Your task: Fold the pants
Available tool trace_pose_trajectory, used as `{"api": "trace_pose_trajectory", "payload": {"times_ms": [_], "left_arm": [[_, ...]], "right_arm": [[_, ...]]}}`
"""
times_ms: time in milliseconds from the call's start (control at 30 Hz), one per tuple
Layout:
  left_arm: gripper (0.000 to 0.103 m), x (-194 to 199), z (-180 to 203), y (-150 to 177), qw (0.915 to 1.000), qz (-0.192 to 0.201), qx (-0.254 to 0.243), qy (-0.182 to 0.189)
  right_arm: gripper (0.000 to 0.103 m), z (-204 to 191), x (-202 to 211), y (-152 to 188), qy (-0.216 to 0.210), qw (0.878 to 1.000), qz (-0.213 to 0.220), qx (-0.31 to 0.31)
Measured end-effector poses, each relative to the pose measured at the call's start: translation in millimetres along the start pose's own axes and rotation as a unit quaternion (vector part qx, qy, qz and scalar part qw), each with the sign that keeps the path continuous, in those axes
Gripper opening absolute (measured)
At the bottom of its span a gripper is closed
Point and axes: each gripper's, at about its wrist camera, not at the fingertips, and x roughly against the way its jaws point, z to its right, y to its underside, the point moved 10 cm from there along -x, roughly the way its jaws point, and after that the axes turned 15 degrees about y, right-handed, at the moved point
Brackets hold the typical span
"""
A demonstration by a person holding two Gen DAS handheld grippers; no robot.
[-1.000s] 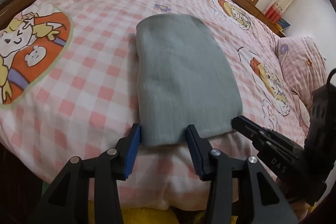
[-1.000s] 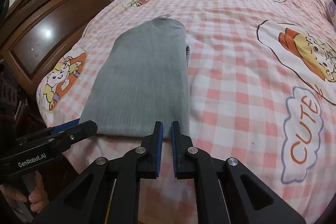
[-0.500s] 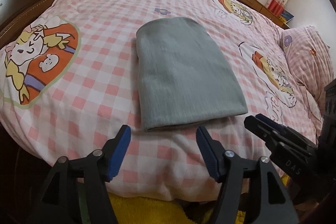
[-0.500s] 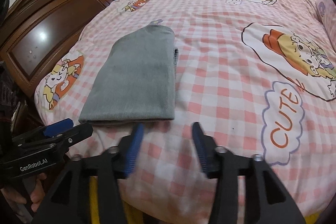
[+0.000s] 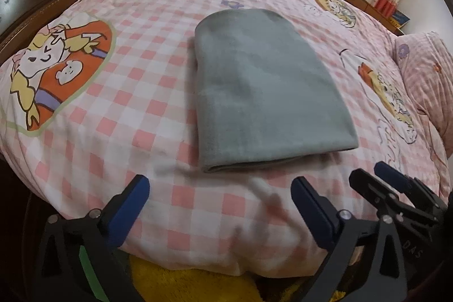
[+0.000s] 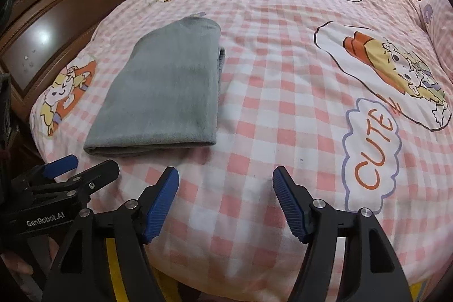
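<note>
While both of my tools hang over the near edge of the bed, the grey pants (image 5: 269,92) lie in front of them as a compact, flat rectangle on the pink checked quilt (image 5: 136,92). My left gripper (image 5: 219,198) has its jaws spread wide and holds nothing; the near folded edge of the pants is just ahead of it, a little beyond the fingertips and not touching them. My right gripper (image 6: 226,194) is also wide apart and empty; from it the pants sit ahead and to the left, with only bare quilt directly in front. In the right wrist view the left gripper shows at the lower left, close to the near left corner of the bundle but apart from it.

I judge that the folding is practically finished: the cloth is doubled into several layers, its edges look aligned, and the top surface is smooth. At the far right side of the bundle one lower layer peeks out a little, so a small correction there could remain. Otherwise nothing is left except perhaps to press the stack flat or to leave it. I cannot tell how many folds are inside.
</note>
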Motion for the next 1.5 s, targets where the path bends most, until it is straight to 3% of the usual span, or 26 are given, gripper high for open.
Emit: {"api": "trace_pose_trajectory", "payload": {"times_ms": [233,367,1500], "left_arm": [[0.103,-13,-7,4,0.9996,-0.015,-0.002,-0.022],[0.103,-19,-9,6,0.9993,-0.023,0.0,-0.031],[0.103,-24,-11,7,0.9993,-0.021,0.002,-0.032]], "right_arm": [[0.07,-2,-16,6,0.008,1.0,-0.016,0.004],[0.076,-5,-20,7,0.009,1.0,-0.015,0.007],[0.08,-6,-23,7,0.01,1.0,-0.007,0.007]]}}
